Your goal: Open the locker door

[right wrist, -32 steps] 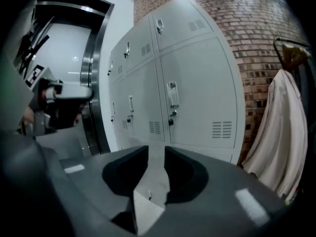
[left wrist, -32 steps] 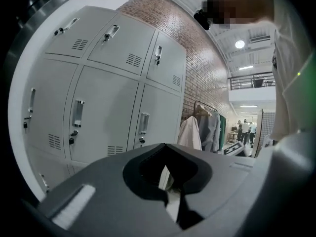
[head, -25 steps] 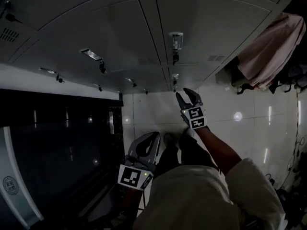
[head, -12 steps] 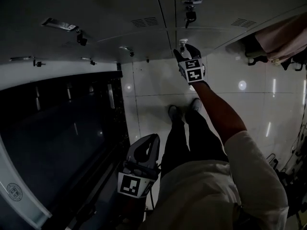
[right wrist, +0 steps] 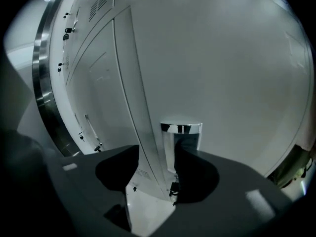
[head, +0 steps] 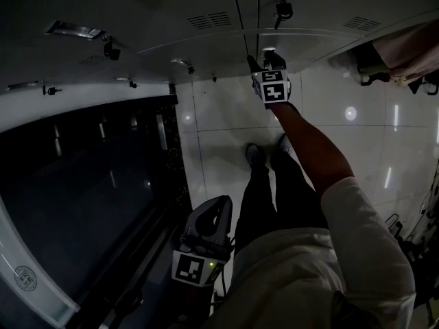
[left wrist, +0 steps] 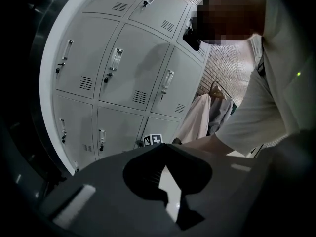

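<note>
A grey locker door [right wrist: 222, 73] fills the right gripper view, with a chrome handle [right wrist: 181, 137] by its left edge. My right gripper [right wrist: 158, 169] is right up against this door. Its jaws stand wide and are closing. The door's edge and the handle's lower end lie between them, and the pads do not press on either. In the head view my right gripper [head: 265, 60] is stretched out low to that handle [head: 269, 51] in the bottom locker row. My left gripper [head: 209, 223] hangs by the person's hip, shut and empty; its tips [left wrist: 165, 147] meet.
More locker doors with keyed handles [head: 282, 9] run along the wall [left wrist: 123, 68]. Clothes hang at the right [head: 405, 46]. A dark glass-fronted unit [head: 82, 184] stands at the left. The person's legs and shoes [head: 264, 157] are on the white tile floor.
My right gripper has reached forward from over the floor to the bottom locker's handle, and its jaws have spread. The left gripper has stayed by the hip.
</note>
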